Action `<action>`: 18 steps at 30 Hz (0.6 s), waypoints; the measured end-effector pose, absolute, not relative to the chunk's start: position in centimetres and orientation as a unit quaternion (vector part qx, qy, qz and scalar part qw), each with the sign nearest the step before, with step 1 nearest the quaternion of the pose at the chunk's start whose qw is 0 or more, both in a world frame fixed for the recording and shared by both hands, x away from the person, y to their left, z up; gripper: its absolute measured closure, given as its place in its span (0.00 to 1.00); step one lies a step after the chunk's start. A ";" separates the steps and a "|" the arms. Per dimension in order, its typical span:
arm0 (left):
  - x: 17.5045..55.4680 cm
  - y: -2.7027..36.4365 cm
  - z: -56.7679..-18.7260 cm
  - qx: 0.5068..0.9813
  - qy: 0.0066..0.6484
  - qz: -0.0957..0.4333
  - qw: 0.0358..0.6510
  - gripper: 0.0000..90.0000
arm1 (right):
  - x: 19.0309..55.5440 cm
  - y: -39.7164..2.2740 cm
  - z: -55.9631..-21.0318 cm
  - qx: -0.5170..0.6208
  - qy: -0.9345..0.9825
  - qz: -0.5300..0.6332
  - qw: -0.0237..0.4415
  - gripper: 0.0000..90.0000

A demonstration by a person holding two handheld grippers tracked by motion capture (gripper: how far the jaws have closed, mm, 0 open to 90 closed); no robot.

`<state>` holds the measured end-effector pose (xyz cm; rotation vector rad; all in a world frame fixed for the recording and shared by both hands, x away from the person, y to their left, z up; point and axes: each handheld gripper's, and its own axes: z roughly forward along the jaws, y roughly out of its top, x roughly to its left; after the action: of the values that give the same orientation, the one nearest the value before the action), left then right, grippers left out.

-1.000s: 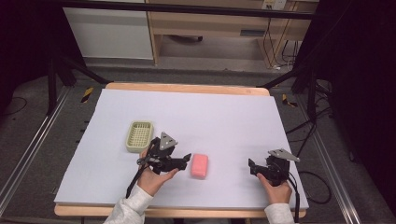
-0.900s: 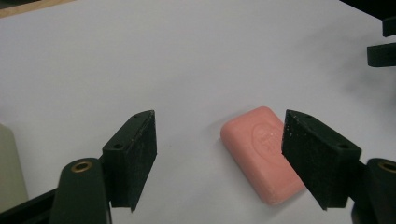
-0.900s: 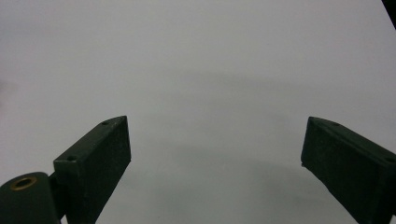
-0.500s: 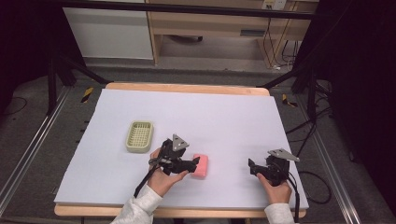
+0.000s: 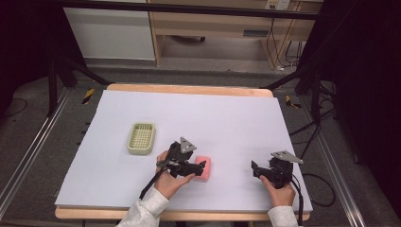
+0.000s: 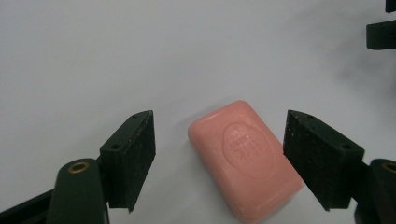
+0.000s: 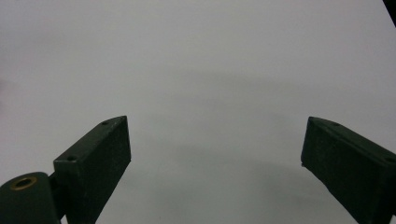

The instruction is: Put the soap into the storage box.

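Dark floor and a wooden bench lay beyond the table (image 5: 283, 142) in the high view, whose pale sheet covered a wooden board. On the sheet a pale green slatted tray (image 5: 141, 138) sat left of centre, well apart from the pink soap bar (image 5: 205, 168), which lay toward the near edge, a little left of the middle. The left gripper (image 5: 200, 166), held in the person's left hand (image 5: 171, 183), pointed right with its tips at the soap's left side; the right gripper (image 5: 255, 169), held in the right hand (image 5: 278, 193), rested near the right near corner, pointing left and well apart from the soap. In the left gripper view the soap bar (image 6: 246, 157) lay flat on the sheet, an oval stamp on its top face, between the two black jaws, which stood wide apart; the left gripper (image 6: 219, 161) straddled it with a gap on the left side, while the right jaw sat just beside the bar's edge, contact not certain. In the right gripper view the right gripper (image 7: 215, 161) had its jaws spread wide over bare pale sheet.
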<state>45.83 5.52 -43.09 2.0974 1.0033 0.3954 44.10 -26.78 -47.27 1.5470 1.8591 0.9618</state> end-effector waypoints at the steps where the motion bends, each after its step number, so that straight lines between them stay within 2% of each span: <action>1: 45.8 5.4 -43.2 0.824 0.392 0.155 0.378 0.27 | 44.1 -26.8 -47.3 0.573 0.688 0.357 0.266 0.10; 18: 46.1 3.6 -44.4 0.837 0.388 0.144 0.358 0.25 | 44.1 -26.7 -47.3 0.572 0.691 0.355 0.263 0.10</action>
<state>46.08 3.60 -44.36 2.1586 1.0012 0.3726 44.13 -26.70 -47.31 1.5478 1.8686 0.9602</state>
